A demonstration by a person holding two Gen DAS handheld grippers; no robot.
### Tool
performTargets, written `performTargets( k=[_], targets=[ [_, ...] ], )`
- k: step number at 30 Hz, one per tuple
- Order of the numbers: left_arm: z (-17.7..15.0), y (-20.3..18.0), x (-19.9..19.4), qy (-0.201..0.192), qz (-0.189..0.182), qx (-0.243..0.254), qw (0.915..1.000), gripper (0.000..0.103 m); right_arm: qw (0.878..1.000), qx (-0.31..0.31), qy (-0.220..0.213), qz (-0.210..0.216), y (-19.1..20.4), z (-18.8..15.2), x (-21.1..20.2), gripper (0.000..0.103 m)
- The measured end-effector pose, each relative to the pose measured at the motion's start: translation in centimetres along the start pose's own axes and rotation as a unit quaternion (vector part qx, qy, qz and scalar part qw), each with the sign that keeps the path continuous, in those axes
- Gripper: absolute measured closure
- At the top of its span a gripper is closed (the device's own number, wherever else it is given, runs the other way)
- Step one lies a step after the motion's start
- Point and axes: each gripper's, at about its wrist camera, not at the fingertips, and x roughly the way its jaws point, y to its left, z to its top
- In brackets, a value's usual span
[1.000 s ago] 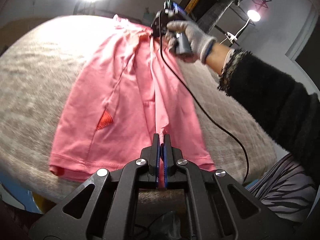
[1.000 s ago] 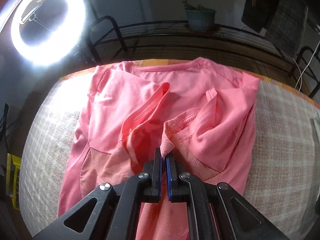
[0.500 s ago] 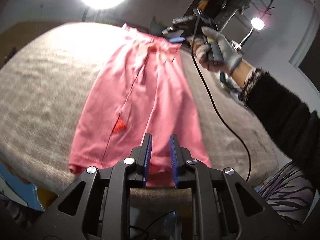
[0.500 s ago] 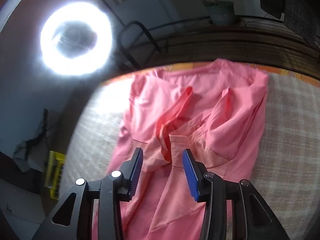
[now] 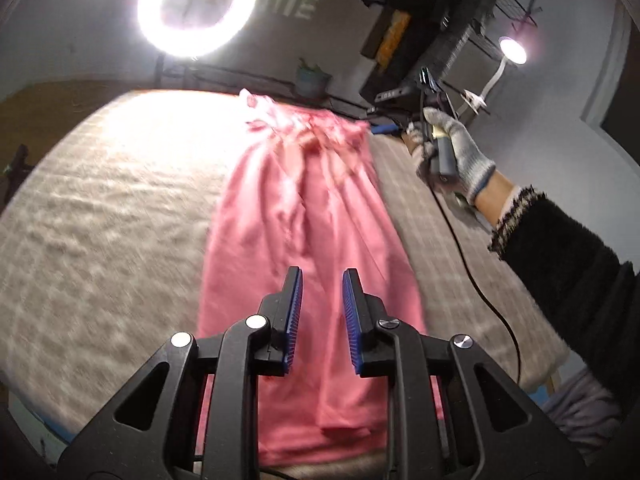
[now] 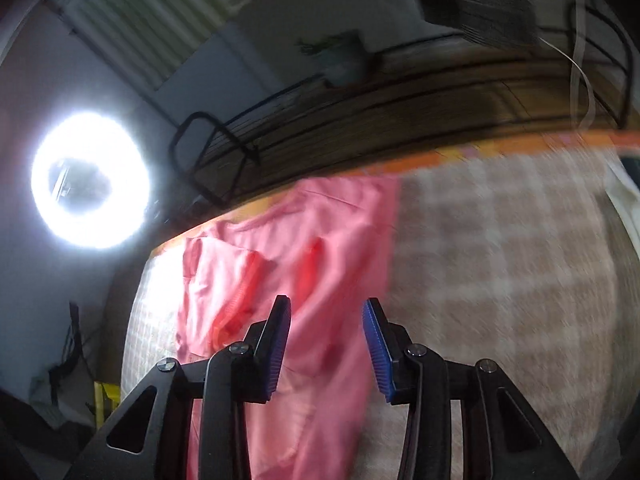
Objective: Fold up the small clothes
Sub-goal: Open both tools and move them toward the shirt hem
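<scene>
Pink garment (image 5: 304, 240) lengthwise; collar end far

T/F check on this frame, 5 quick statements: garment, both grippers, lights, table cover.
1. The pink garment lies on the checked table cover. True.
2. The left gripper is clamped on the garment. False: its jaws are opening, and no fabric sits between the pads.
3. The right gripper carries a folded sock. False: nothing is between its blue pads; the jaws are closing slightly.
4. A lit ring light stands beyond the table. True.
5. The hand holding the right gripper is bare. False: it wears a grey knit glove.
</scene>
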Motion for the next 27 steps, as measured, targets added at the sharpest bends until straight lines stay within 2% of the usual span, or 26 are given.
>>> performTargets(
  k=[2, 5, 7, 9, 10, 11, 12, 13, 14, 20, 24, 25, 27],
  targets=[
    [0.1, 0.8, 0.5, 0.002, -0.003, -0.020, 0.9998, 0.084, 0.999, -0.034, 0.008, -0.006, 1.9, 0.8, 1.0, 0.060],
    [-0.2, 1.4, 1.9, 0.027, -0.017, -0.044, 0.9985, 0.084, 0.995, -0.079, 0.019, -0.060, 4.6, 2.3, 3.6, 0.052],
    [-0.4, 1.4, 2.3, 0.037, -0.021, -0.046, 0.9980, 0.084, 0.992, -0.090, 0.040, -0.081, 5.5, 3.0, 5.8, 0.054],
    [-0.4, 1.4, 2.1, 0.035, -0.023, -0.042, 0.9983, 0.084, 0.985, -0.103, 0.066, -0.125, 5.9, 3.3, 8.2, 0.056],
    [-0.3, 1.4, 1.9, 0.031, -0.022, -0.040, 0.9985, 0.084, 0.980, -0.111, 0.075, -0.146, 6.0, 3.4, 9.2, 0.062],
    [-0.2, 1.4, 1.8, 0.028, -0.022, -0.039, 0.9986, 0.084, 0.977, -0.118, 0.080, -0.158, 5.9, 3.3, 9.9, 0.075],
    [-0.1, 1.5, 1.6, 0.026, -0.022, -0.040, 0.9986, 0.084, 0.975, -0.127, 0.072, -0.169, 6.0, 3.3, 10.0, 0.081],
    [0.0, 1.6, 1.6, 0.025, -0.023, -0.043, 0.9985, 0.084, 0.974, -0.132, 0.066, -0.170, 6.0, 3.2, 9.7, 0.099],
    [0.1, 1.8, 1.5, 0.025, -0.026, -0.048, 0.9982, 0.084, 0.976, -0.130, 0.067, -0.159, 5.9, 3.2, 9.4, 0.103],
    [-0.1, 2.5, 1.6, 0.037, -0.040, -0.068, 0.9962, 0.084, 0.983, -0.153, 0.015, -0.097, 7.5, 4.0, 5.3, 0.103],
    [-0.1, 2.6, 1.7, 0.038, -0.036, -0.067, 0.9963, 0.084, 0.987, -0.154, 0.004, -0.051, 8.8, 4.8, 6.3, 0.103],
    [-0.1, 2.7, 1.7, 0.039, -0.034, -0.067, 0.9964, 0.084, 0.986, -0.159, 0.011, -0.049, 9.1, 4.7, 7.4, 0.103],
    [0.0, 2.8, 1.7, 0.039, -0.031, -0.071, 0.9962, 0.084, 0.982, -0.170, 0.023, -0.080, 9.5, 4.3, 9.2, 0.103]
  ],
)
